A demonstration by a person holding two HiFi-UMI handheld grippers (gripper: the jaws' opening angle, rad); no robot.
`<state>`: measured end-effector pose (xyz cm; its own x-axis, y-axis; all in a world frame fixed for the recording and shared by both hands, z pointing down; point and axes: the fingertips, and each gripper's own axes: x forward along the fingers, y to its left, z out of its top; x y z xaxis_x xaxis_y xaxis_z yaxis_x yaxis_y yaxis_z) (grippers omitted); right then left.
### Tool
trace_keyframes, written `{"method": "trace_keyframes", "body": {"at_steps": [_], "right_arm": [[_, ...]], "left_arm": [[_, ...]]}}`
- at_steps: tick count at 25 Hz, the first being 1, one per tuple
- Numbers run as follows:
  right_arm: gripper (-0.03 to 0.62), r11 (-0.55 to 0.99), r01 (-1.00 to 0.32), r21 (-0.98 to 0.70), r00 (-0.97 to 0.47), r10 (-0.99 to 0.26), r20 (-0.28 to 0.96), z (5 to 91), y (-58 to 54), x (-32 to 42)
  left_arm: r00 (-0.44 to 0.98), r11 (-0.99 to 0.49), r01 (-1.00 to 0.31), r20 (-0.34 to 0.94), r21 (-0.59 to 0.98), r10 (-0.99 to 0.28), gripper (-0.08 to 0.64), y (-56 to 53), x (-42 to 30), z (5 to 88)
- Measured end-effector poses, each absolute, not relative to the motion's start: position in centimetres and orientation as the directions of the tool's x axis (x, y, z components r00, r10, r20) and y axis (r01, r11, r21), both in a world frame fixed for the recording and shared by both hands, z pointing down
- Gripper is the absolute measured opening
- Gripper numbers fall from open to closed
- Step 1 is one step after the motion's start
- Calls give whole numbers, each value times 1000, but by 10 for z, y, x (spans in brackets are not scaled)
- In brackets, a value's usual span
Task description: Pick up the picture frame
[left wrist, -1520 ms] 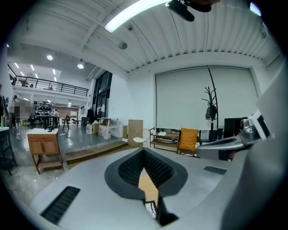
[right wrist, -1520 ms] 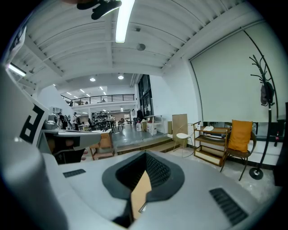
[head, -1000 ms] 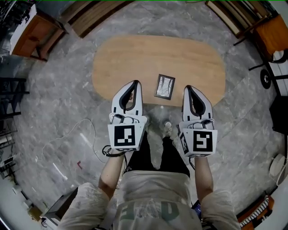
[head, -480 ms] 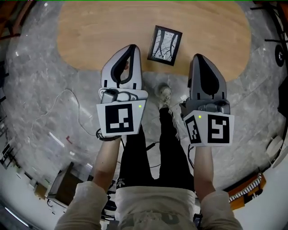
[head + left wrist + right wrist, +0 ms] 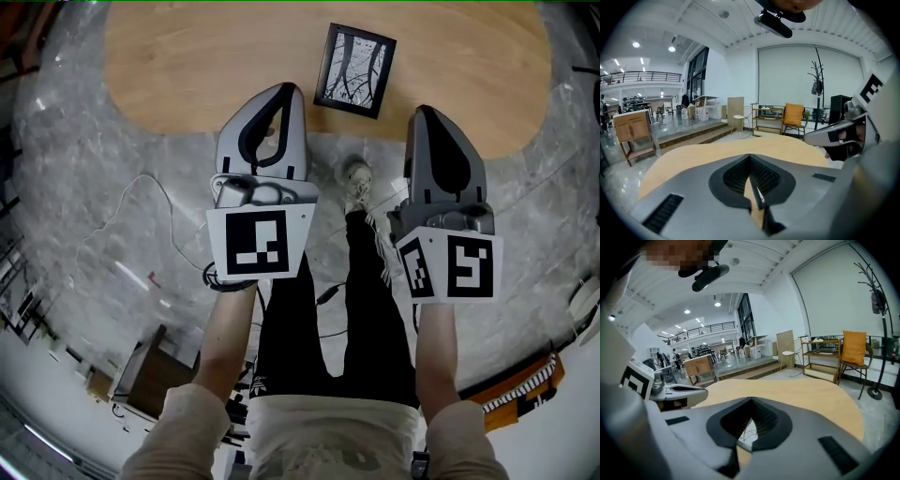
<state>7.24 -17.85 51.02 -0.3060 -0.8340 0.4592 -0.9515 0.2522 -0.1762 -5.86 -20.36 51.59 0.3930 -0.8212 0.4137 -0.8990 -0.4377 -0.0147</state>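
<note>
1. The picture frame (image 5: 354, 69) lies flat on the wooden table (image 5: 187, 66), close to the edge nearest the person
2. The frame is black, and its picture shows thin dark lines on white
3. It sits a bit crooked, not straight with the table edge
4. The left claw (image 5: 284, 91) points forward and a little down, and its tip is over the near edge of the table
5. In the left gripper view the two jaws of the left claw are pressed together at the tip, clenched with nothing in them
6. The right claw (image 5: 425, 112) points the same way, and its tip is right by the table edge
7. In the right gripper view its jaws meet at the tip too, so it is clenched and empty
8. Through the hole behind those jaws you can see a bit of the picture frame on the table
9. The frame is ahead of the claws and sits between them, nearer the left claw than the right one
10. No claw touches the frame
11. Under the claws is a grey stone floor (image 5: 112, 216) with a white cable (image 5: 155, 192) lying on it
12. The person's shoe (image 5: 356, 176) is on the floor just by the table edge, below the frame
13. Far behind the table stands a chair (image 5: 854, 348) with a yellow back
</note>
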Motion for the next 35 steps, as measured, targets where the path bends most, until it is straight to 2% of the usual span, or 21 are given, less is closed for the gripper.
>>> {"method": "trace_keyframes", "body": {"at_steps": [22,23,26,28,31,33,35], "right_arm": [[3,282,-947,-151,-320,-818,479,513,-167,73],[3,280,-947,-155,-320,-817,479,514,-166,73],[3,274,-948,-163,-319,-817,481,514,-164,72],[3,269,-949,-166,-316,-816,484,515,-163,72],[3,267,-948,-172,-317,-807,499,521,-160,73],[3,264,-949,-173,-316,-800,510,526,-158,74],[3,260,-951,-170,-311,-794,522,528,-155,76]], "left_arm": [[431,-562,-805,463,-192,-775,9,-218,-34,518],[445,-578,-795,469,-185,-763,24,-218,-31,519],[494,-644,-747,510,-165,-704,208,-213,-21,530],[514,-719,-663,571,-209,-640,273,-206,-13,544],[469,-859,-378,728,-346,-500,323,-187,-2,584],[424,-893,-192,787,-407,-449,375,-175,3,607],[417,-908,-96,812,-407,-408,390,-166,9,621]]}}
